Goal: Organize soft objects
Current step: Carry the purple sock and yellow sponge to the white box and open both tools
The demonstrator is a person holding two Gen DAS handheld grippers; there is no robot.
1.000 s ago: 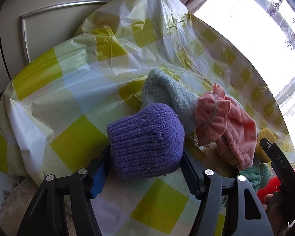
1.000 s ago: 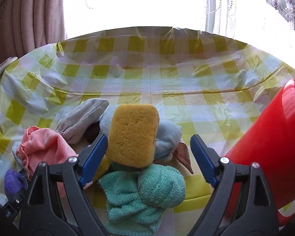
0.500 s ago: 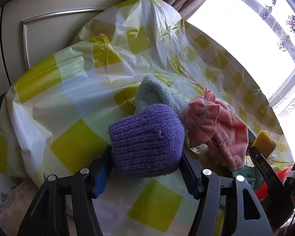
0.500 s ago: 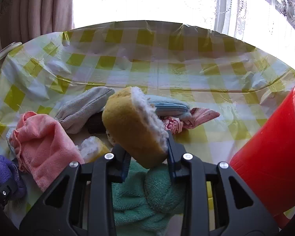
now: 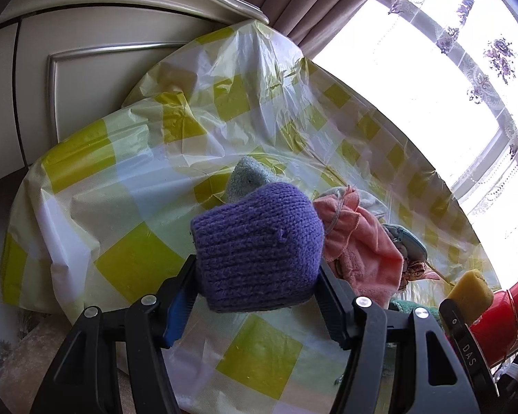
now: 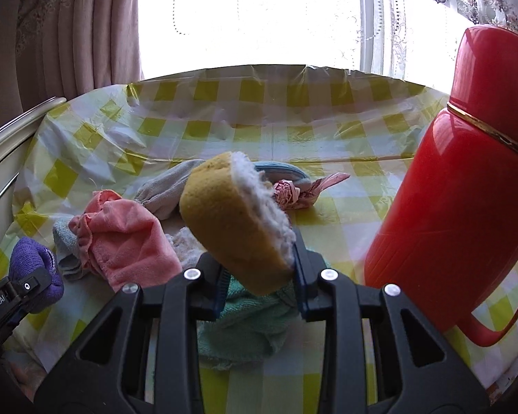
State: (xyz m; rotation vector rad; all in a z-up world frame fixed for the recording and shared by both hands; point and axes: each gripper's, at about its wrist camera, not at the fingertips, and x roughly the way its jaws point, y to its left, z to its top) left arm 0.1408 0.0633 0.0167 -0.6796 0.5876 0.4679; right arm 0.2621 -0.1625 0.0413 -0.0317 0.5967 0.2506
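Sponge: since a second ago my right tongs [image 6: 259,272] have clamped the yellow sponge [image 6: 234,220] and lifted it off the pile.
Left tongs [image 5: 255,286]: clamped on my purple knitted piece [image 5: 259,245], held above the checked cloth [image 5: 127,207].
Pink towel [image 6: 127,238]: lying between my two tongs.
Green towel [image 6: 245,324]: under my right tongs.
Red flask [image 6: 466,179]: upright, right of my right tongs.

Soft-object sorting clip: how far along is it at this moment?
Early. Nothing looks sorted yet. In hand: the left gripper is shut on the purple knit piece, the right gripper on the yellow sponge. Left: the pink cloth, grey cloth, teal cloth and patterned cloth lie heaped on the tablecloth.
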